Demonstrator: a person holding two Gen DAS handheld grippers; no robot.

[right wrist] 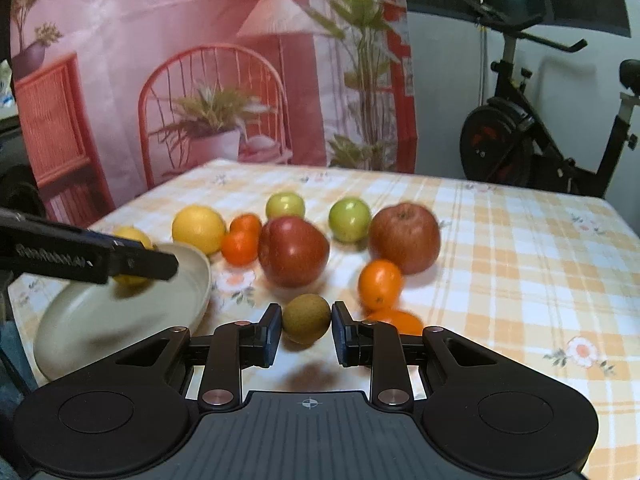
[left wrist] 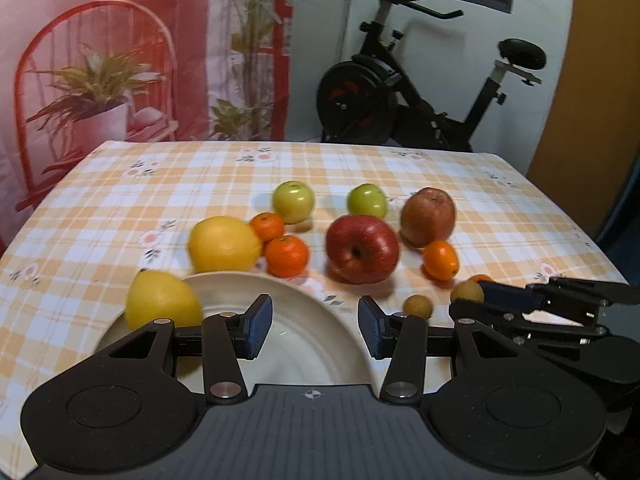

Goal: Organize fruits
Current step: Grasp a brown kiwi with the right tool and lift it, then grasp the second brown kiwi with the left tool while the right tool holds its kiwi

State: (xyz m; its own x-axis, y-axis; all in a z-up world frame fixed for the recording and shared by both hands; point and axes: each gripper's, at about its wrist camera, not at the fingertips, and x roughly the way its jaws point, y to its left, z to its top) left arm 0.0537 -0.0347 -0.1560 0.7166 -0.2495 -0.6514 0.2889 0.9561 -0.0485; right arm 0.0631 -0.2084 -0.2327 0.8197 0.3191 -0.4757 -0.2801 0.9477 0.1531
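From my left claw (left wrist: pixel 316 326), the two blue ribbed pads stand apart with nothing between them, released above the smooth cream plate (left wrist: pixel 320 344), whose round rim curves just ahead of the tips. A dimpled lemon (left wrist: pixel 162 304) lies just left of my left pad on the plate's edge; a bigger one (left wrist: pixel 224 245) sits ahead-left on the cloth, touching two glossy tangerines (left wrist: pixel 286 256). Straight ahead is a shiny red apple (left wrist: pixel 362 249), beyond it two green apples (left wrist: pixel 293 201) and a duller, russet apple (left wrist: pixel 428 216) ahead-right, with another tangerine (left wrist: pixel 441 260) near it. A small brown rough-skinned fruit (left wrist: pixel 418 306) lies just right of my right pad. My right claw's black arm (left wrist: pixel 560 312) reaches in at the far right with a second such fruit (left wrist: pixel 467 291) at its tip. The checked cloth (left wrist: pixel 120 208) is bare to the left and up to the far edge. From my right claw (right wrist: pixel 307 330), the pads are clenched on an oval, matt brown fruit (right wrist: pixel 307 318), lifted off the cloth with its shadow below. The plate (right wrist: pixel 120 320) lies to my left under my left claw's finger (right wrist: pixel 80 258); a tangerine (right wrist: pixel 379 283) sits just ahead-right, and the cloth to the right is open to the table's edge.
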